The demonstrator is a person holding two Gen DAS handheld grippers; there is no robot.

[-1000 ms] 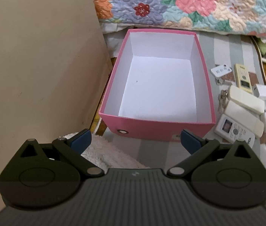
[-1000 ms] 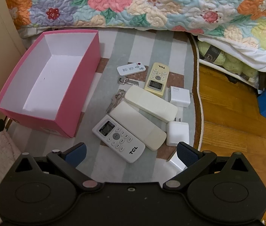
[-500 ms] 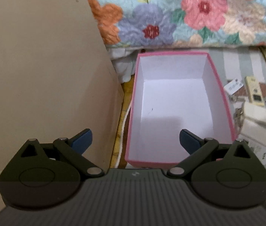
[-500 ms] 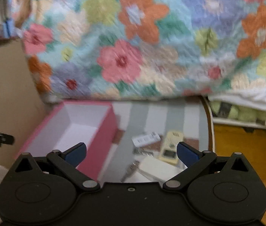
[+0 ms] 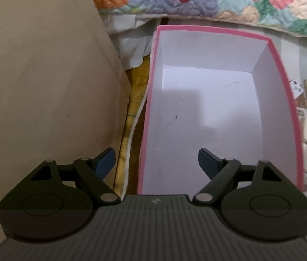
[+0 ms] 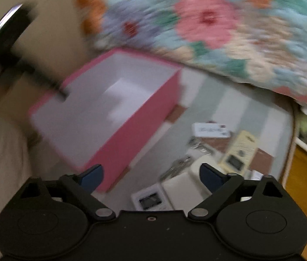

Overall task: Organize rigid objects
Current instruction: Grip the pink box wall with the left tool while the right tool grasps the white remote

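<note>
The pink box (image 5: 284,82) with a white inside stands with nothing in it, right below my left gripper (image 5: 155,161). Its jaws are closing and straddle the box's left wall without touching it. In the blurred right wrist view the pink box (image 6: 144,126) is to the left. My right gripper (image 6: 151,175) hangs above the box's near corner, jaws closing with nothing gripped. To its right on the mat lie a yellowish remote (image 6: 240,152), a small white remote (image 6: 210,129), keys (image 6: 179,165), two cream remotes (image 6: 197,174) and a white remote (image 6: 149,200).
A beige cabinet side (image 5: 44,87) stands close to the box's left. A floral quilt (image 5: 197,0) hangs behind it. The striped mat (image 6: 229,100) ends at bare wooden floor (image 6: 305,184) on the right. A white fluffy cloth (image 6: 1,152) lies at the near left.
My left gripper moved forward and down over the box's left wall, its fingers narrower. The right wrist view swung up, then rolled and dropped back toward the remotes.
</note>
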